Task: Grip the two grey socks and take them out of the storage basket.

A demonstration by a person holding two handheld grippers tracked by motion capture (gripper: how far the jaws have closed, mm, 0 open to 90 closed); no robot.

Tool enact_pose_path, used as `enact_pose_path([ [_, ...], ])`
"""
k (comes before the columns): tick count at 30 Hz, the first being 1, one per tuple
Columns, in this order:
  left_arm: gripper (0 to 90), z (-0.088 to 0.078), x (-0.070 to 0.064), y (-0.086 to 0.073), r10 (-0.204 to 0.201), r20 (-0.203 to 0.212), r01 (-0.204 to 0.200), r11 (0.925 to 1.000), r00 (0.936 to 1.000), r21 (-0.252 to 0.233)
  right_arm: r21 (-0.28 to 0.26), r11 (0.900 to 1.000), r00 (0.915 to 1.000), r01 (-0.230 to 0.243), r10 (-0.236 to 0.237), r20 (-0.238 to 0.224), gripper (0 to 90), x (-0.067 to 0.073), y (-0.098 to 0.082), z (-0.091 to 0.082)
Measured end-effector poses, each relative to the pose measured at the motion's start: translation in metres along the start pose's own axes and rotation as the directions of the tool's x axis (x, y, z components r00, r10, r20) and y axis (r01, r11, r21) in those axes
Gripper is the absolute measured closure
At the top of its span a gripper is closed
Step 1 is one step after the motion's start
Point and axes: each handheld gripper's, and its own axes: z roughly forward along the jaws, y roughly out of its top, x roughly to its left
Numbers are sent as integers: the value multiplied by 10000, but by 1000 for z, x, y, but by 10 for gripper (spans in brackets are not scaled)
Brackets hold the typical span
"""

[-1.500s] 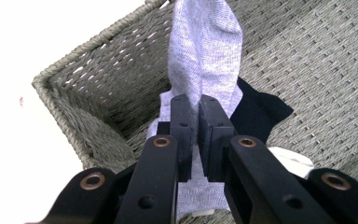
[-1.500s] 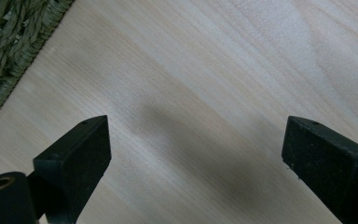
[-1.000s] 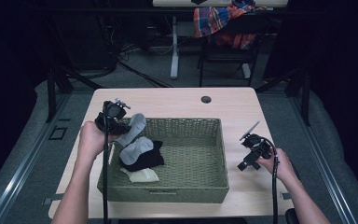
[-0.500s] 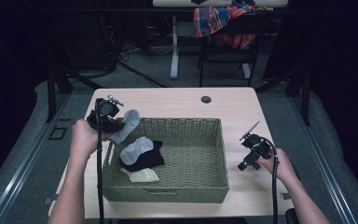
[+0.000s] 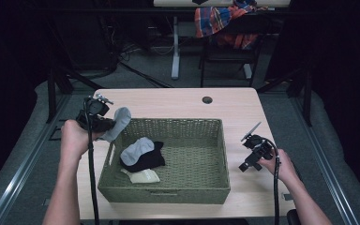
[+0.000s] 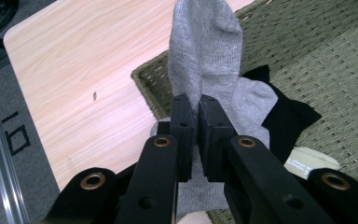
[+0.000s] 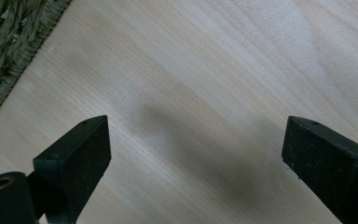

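Wooden table (image 5: 178, 101), woven basket (image 5: 187, 154) in the middle.
Left gripper (image 6: 193, 105) pinches a grey sock (image 6: 205, 51) at the basket's corner; right gripper (image 7: 196, 140) gapes wide over bare wood.

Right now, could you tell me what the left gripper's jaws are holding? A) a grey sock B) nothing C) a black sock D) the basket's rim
A: the left gripper has its jaws shut on a grey sock, held over the basket's left edge.
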Motion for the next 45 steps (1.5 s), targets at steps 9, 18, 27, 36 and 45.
enact_pose_path([
  [9,856,-5,10,-5,-310,-222,309,9995,9993,-54,448,9983,9993,366,-367,19,77,-2,2,-4],
  [18,856,-7,23,-14,-750,-830,759,9971,9937,77,474,9983,9995,329,-328,-14,77,-2,2,-3],
  [27,856,-4,39,-24,-1263,-1224,1280,9918,9844,64,537,9978,9993,381,-381,-8,76,-2,2,-3],
  [36,856,4,54,-36,-1806,-1434,1849,9826,9731,175,548,9978,9993,385,-385,-13,76,-2,2,-3],
  [45,856,18,67,-47,-2190,-1610,2302,9716,9624,543,557,9978,9993,368,-368,-5,76,-2,2,-3],
])
